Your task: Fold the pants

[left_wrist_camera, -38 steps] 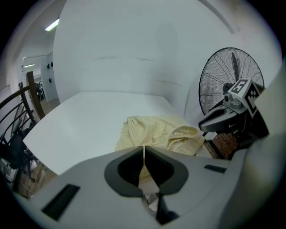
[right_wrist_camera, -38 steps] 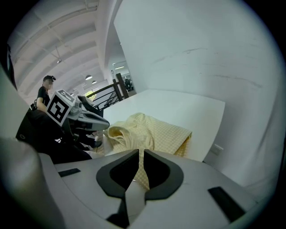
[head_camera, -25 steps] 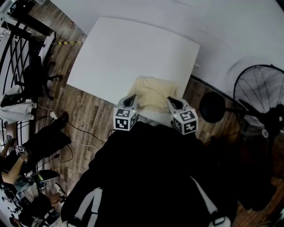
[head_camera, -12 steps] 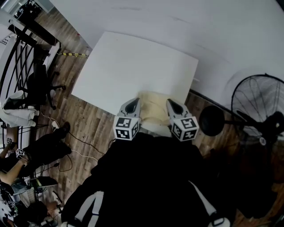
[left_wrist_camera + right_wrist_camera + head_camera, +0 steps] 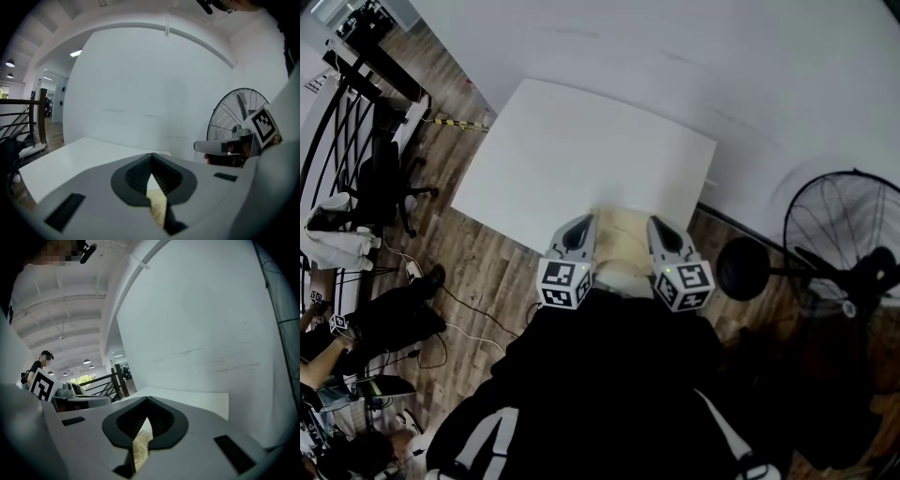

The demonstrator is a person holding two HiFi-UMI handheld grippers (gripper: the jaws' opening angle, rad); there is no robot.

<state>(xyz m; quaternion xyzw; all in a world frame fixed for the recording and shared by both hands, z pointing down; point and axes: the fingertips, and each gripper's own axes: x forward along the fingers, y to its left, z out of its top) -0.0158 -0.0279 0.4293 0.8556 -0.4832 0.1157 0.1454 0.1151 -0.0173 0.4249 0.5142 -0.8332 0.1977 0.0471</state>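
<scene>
Two grippers are held close in front of the person's black clothing [image 5: 609, 375], which fills the bottom of the head view and hides both hands. The left gripper [image 5: 580, 226] and the right gripper [image 5: 660, 229] point forward, side by side and a little apart. In each gripper view the fingers are pressed together on a thin strip of cream cloth. This cloth is the pants [image 5: 622, 236], clamped at two places. Only that narrow strip shows between the fingers there; the grey finger bodies hide the rest.

In the head view the pants are a pale, bunched shape between the two grippers, at the near edge of the white table [image 5: 581, 150]. Their near part is cut off by the black clothing. Whether they rest on the table or are lifted a little cannot be told, and legs and waist cannot be made out.

Beyond the pants the table reaches toward a white wall [image 5: 750, 66]. To the right of the table stands a black fan [image 5: 844, 234], its grille cut by the right edge. On the left is wooden floor [image 5: 487, 244] with a dark chair [image 5: 380, 173]; the smaller things there are too dim to name.
</scene>
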